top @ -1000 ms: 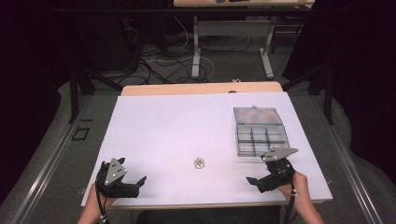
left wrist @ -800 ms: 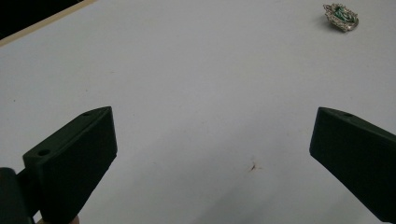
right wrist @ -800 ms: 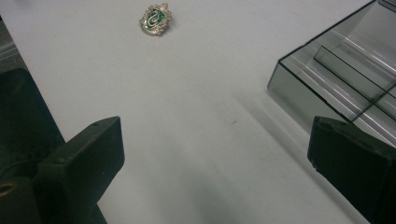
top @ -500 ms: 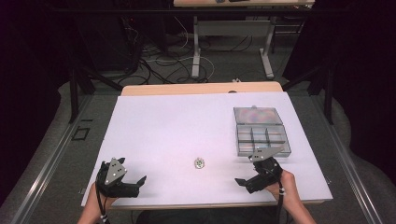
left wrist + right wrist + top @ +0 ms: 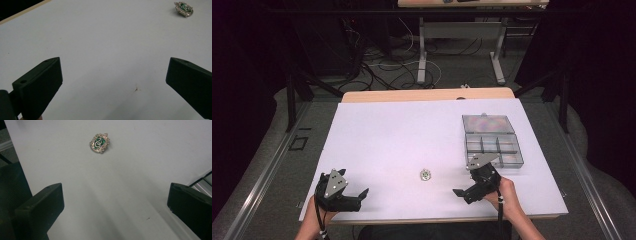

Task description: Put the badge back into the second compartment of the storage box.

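Note:
A small silver badge with a green crest (image 5: 425, 174) lies flat on the white table top (image 5: 412, 135), near the front middle. In the right gripper view the badge (image 5: 99, 143) sits ahead of the wide-apart jaws; my right gripper (image 5: 463, 186) is open, a short way right of the badge and pointing left at it. My left gripper (image 5: 360, 196) rests open at the front left corner. From the left gripper view, the badge (image 5: 184, 8) is far off at the top right, with nothing between the jaws.
A clear plastic compartment box (image 5: 492, 141) with its lid open stands at the right, just behind my right hand. The table's front edge runs close under both hands. Cables and table legs lie on the floor beyond the far edge.
My right gripper has moved left and forward along the front of the table, closer to the badge. The left gripper has stayed put.

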The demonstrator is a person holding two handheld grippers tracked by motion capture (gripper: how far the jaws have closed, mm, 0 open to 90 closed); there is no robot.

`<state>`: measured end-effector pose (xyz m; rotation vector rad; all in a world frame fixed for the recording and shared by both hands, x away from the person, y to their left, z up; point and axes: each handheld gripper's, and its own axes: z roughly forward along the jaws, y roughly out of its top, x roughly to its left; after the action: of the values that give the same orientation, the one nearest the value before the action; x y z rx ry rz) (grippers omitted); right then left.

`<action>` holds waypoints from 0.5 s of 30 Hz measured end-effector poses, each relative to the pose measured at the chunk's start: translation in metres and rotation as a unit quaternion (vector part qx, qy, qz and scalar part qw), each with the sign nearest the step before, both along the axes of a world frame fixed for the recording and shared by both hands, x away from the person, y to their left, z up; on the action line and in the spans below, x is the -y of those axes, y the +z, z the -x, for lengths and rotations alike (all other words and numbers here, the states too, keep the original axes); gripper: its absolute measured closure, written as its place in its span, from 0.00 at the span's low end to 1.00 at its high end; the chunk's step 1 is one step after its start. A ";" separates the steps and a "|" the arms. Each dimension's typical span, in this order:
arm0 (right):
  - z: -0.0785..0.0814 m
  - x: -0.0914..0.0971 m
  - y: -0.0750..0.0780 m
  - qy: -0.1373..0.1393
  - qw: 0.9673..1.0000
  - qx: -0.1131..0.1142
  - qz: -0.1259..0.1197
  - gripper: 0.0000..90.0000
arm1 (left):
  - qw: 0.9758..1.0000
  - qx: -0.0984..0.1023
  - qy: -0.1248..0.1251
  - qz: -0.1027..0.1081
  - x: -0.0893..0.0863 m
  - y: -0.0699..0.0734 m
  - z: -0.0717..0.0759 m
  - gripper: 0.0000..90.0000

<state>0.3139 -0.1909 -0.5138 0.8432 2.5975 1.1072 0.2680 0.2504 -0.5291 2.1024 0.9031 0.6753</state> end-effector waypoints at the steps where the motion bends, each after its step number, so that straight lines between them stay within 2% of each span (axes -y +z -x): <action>1: -0.002 -0.001 0.000 0.005 1.000 -0.003 0.001 0.00 | 1.000 -0.002 0.000 0.004 0.000 0.000 0.000 0.01; 5: -0.004 -0.004 0.000 0.005 1.000 -0.010 0.002 0.00 | 1.000 -0.002 -0.001 0.005 0.000 0.000 0.000 0.01; 7: -0.006 -0.006 -0.001 0.000 1.000 -0.013 -0.008 0.00 | 1.000 -0.002 0.000 0.006 0.000 0.000 0.000 0.01; 8: -0.009 -0.006 -0.002 0.014 1.000 -0.006 -0.006 0.00 | 1.000 -0.002 0.000 0.006 0.000 0.000 0.000 0.01; 9: -0.009 -0.006 -0.002 0.014 1.000 -0.006 -0.006 0.00 | 1.000 -0.002 0.001 0.006 0.000 0.000 0.000 0.01; 12: -0.012 -0.009 -0.002 0.005 1.000 -0.018 -0.018 0.00 | 1.000 -0.002 0.001 0.006 0.000 0.000 0.000 0.01; 15: -0.015 -0.011 -0.001 0.001 1.000 -0.011 -0.020 0.00 | 1.000 -0.001 0.004 0.007 0.000 -0.001 -0.001 0.01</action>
<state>0.3285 -0.1798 -0.5153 0.8671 2.6034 1.1604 0.2690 0.2501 -0.5300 2.0885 0.9145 0.6687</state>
